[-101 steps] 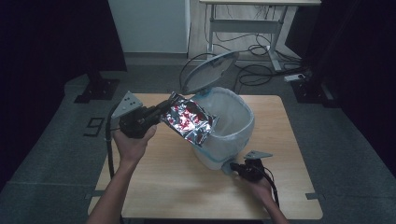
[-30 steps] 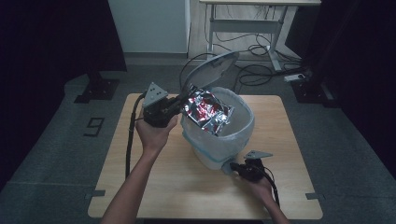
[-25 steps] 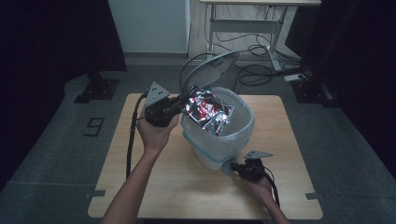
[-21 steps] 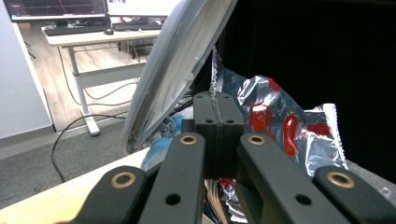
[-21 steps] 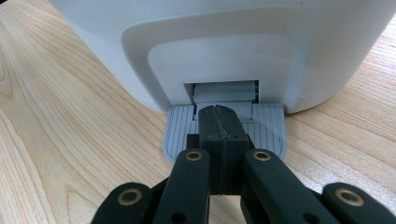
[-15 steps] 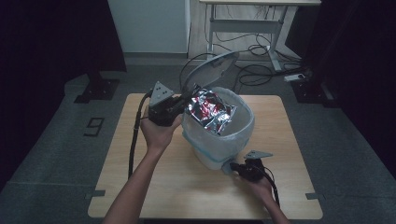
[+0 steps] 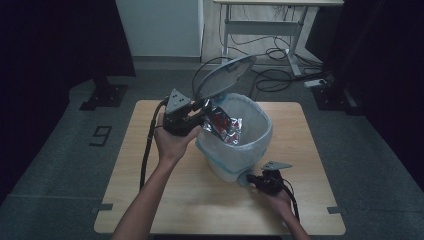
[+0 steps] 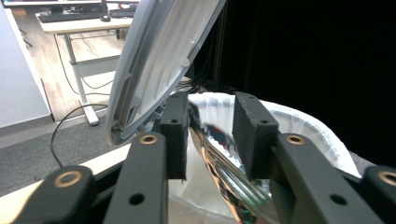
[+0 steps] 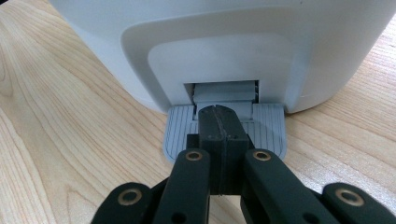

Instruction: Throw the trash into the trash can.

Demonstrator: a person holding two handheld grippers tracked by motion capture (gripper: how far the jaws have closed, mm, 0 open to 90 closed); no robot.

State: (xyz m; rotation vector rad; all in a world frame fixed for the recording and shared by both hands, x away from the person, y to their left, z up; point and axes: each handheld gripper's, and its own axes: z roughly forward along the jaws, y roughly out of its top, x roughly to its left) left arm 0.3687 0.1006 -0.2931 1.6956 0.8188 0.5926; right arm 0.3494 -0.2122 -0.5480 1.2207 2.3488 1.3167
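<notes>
**Foil wrapper over the open bin, pedal pressed**

The left tongs [image 7: 202, 111] are at the left rim of the white bin [image 7: 250, 150], which stands near the middle of the wooden worktop [image 7: 150, 200], a little toward its far edge. In the left gripper view the two jaws stand apart, with a clear gap, and the shiny foil wrapper [image 8: 224, 177] passes between them; it lies close to the left jaw, but I cannot tell if it touches the right one. The wrapper [image 7: 222, 125] is inside the mouth of the bin, above the white bag liner [image 7: 260, 127]. Its long axis runs from the tongs downward and toward the right edge of the worktop, into the bin.

The grey lid [image 7: 225, 75] stands raised behind the tongs, tilted toward the far edge.

The right tongs [image 9: 218, 122] have the jaws pressed together, with nothing between them. Their tips rest on the ribbed grey pedal [image 9: 180, 130] at the foot of the bin, near the near right corner of the worktop.
</notes>
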